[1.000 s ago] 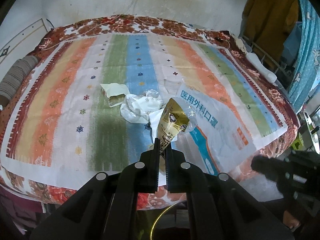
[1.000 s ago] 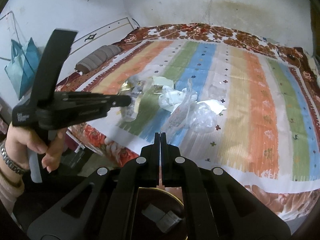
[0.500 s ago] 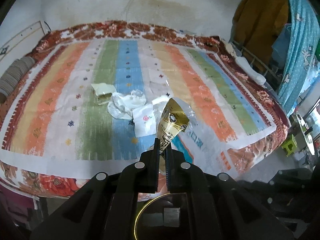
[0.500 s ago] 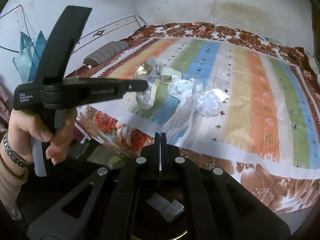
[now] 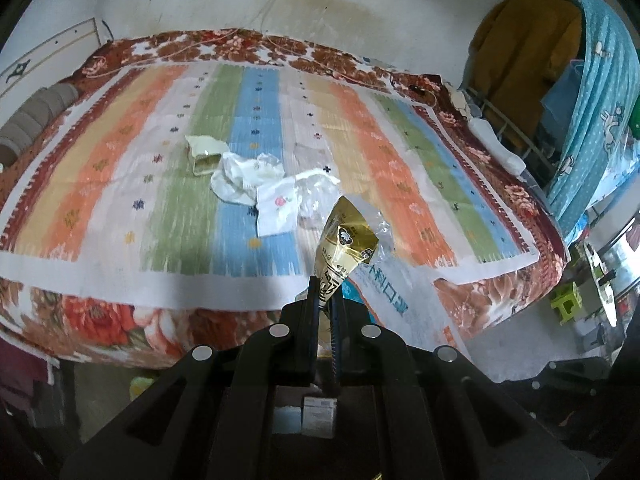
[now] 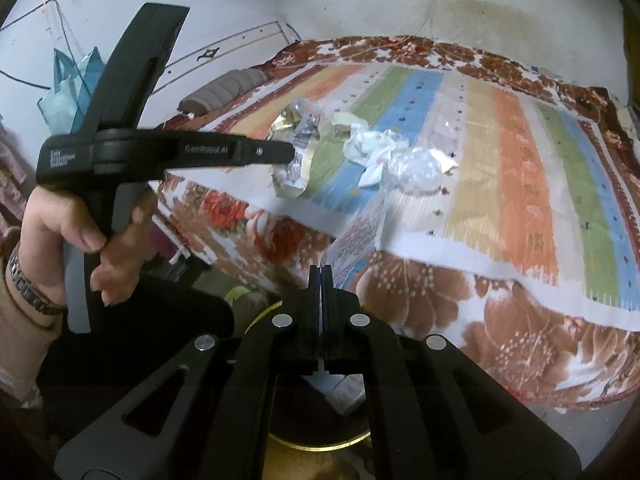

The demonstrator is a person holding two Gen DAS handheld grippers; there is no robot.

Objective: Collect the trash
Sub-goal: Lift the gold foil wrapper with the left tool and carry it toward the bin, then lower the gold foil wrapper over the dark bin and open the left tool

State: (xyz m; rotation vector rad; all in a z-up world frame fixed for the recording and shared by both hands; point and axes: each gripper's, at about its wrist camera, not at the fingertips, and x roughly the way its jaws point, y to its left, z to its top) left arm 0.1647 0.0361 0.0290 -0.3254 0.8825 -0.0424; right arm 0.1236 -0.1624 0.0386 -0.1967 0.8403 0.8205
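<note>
- Bed with striped sheet [image 5: 120, 184] fills both views; the loose litter sits mid-sheet, near the front edge, so it's reachable from the bedside.
- Printed mask-packaging bag [image 5: 400, 292] drapes over the bed's near edge, beside the held wrapper; in the right wrist view it hangs just ahead of the right gripper.
- Trash bin, gold rim [image 6: 320, 446], sits below both grippers, cardboard scraps already inside; likely the drop target.
- Crumpled white tissue/plastic pile [image 5: 248, 176] plus cream carton [image 5: 204, 154] lie on the sheet, uncollected.
- Left gripper [image 5: 326, 296]: jaws narrow, pinching the gold snack wrapper [image 5: 346, 246] by its bottom corner so it stands up clear of the bed, held off the edge over the floor side — reads as carrying to the bin.
- Right gripper [image 6: 321, 276]: jaws pressed together, nothing clearly between them; idle above the bin.
</note>
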